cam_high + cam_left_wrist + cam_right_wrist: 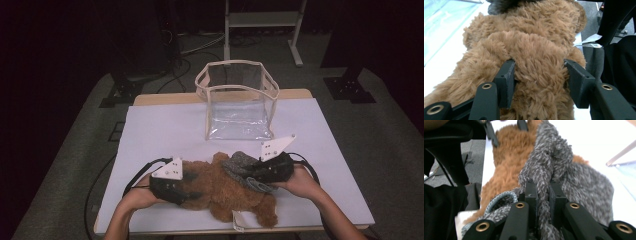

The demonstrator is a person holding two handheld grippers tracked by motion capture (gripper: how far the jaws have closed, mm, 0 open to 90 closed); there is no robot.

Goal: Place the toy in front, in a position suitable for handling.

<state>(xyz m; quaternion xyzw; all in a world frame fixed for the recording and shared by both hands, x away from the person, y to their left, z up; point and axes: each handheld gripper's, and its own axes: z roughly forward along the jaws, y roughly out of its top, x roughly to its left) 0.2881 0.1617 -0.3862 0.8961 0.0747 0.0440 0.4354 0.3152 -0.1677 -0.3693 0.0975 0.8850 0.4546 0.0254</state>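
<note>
A shaggy brown plush bear (225, 192) lies on the white desk (160, 130), just in front of a clear, square-sided plastic bag (236, 102) with cream trim. A grey, nubbly knitted garment (245, 170) sits on the bear's end nearest the right gripper (260, 172).

The left gripper view shows the left gripper (539, 75) with its jaws partly closed, pressing into a thick fold of the bear's long fur. The right gripper view shows jaws nearly together, pinching a twisted strand of the marled knit, whose pale blue ribbed edge (499, 197) is hard to make out from the high view.
</note>
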